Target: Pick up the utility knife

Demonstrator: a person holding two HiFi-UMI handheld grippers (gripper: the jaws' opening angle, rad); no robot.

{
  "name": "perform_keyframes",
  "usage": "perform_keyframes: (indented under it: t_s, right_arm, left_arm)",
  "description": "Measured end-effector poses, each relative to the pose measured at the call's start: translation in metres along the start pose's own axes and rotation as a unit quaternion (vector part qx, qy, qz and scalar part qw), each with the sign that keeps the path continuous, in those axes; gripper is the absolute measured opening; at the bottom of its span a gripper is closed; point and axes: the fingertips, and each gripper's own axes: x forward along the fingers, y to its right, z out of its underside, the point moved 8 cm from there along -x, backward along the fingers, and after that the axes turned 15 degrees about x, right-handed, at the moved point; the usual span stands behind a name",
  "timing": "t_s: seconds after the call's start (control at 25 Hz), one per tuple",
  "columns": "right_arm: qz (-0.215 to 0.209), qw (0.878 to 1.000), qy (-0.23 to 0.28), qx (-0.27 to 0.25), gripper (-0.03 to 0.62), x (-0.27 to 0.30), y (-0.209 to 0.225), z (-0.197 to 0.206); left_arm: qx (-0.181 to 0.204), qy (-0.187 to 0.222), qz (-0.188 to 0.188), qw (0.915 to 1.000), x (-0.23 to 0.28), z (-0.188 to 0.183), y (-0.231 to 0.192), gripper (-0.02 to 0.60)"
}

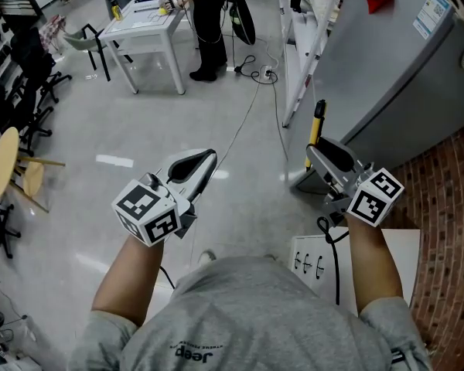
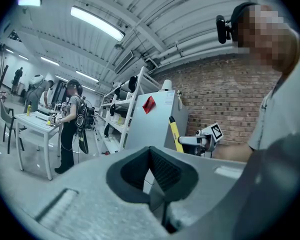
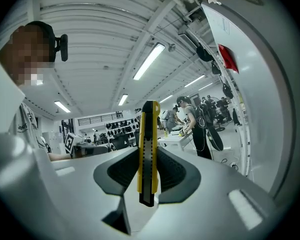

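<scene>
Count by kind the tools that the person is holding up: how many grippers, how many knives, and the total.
Grippers: 2 (left gripper, right gripper)
Knives: 1 (utility knife, clamped in the right gripper)
Total: 3

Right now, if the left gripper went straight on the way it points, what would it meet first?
Most likely the grey cabinet, dead ahead of the left gripper with nothing nearer in that line; how far is unclear.

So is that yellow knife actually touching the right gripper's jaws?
Touching. The right gripper view shows the utility knife upright between the right gripper's jaws, both dark pads pressed against its sides with no gap.
</scene>
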Motion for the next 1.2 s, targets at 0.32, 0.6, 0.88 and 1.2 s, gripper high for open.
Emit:
perform_keyframes:
  t_s: [0.32,0.6,0.88,1.2]
  right_arm:
    - [0.001,1.000,0.005,0.003,0.124,-0.0016,0.0003,-0.0005]
    - [0.002,1.000,0.003,-0.004,0.124,-0.0048,0.0002,-0.0003]
    - [0.001,1.000,0.003,-0.006,0.124,-0.0053,-0.0032,-0.0029]
    - [-0.001,1.000,0.003,-0.008,0.124,-0.0079,-0.0018,-0.0017]
  left_arm:
    - [-0.002,0.001,0.001,1.0000,-0.0018,0.0002,0.0003,-0.002]
    - [-0.001,0.000,0.004,1.0000,0.0009,-0.0013,0.0036,-0.002]
    - [0.000,0.001,0.006,1.0000,-0.0007,-0.0044,0.0042,-0.002]
    - [-0.002,0.000,0.008,1.0000,0.0008,-0.0030,0.0081,-0.002]
